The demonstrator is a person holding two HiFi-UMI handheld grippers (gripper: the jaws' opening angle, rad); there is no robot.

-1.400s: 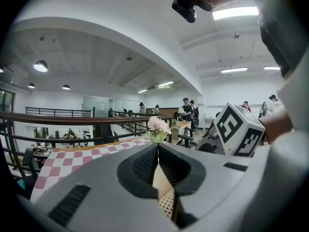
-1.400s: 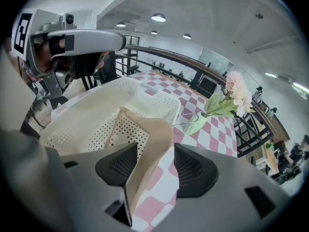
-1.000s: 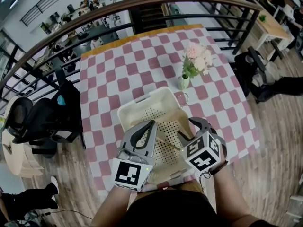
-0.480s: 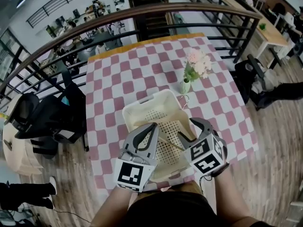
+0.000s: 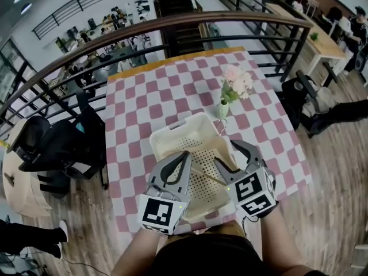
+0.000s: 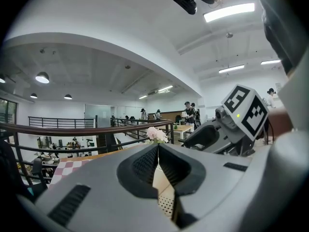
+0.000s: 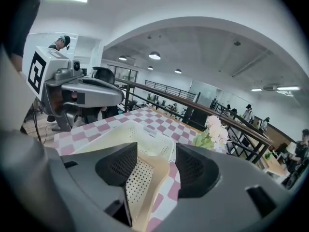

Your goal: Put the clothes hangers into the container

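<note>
The left claw (image 6: pixel 158 149) is clenched, its two tips touching with nothing between them. The right claw (image 7: pixel 156 151) is released, its jaws apart and framing only the near rim of the basket (image 7: pixel 145 140). In the head view both sit low in the centre of the frame. The left claw (image 5: pixel 183 157) and the right claw (image 5: pixel 233 158) are side by side over the near half of the basket (image 5: pixel 172 132), each tilted away from the person, whose forearms come up from the bottom edge.

The basket is cream plastic with a floor full of small holes. On that floor, between the two claws, lies a thin pale bar that looks like a hanger (image 5: pixel 202 175), set at a slant; its shape is hard to make out.

The bench (image 5: pixel 144 105) wears a pink and white checked cloth. A small vase of pale flowers (image 5: pixel 236 82) stands just beyond the basket's upper right corner. A dark railing (image 5: pixel 172 22) curves behind the bench, a black chair (image 5: pixel 52 145) stands at the left on the wooden floor (image 5: pixel 333 171), and an open office lies beyond.
</note>
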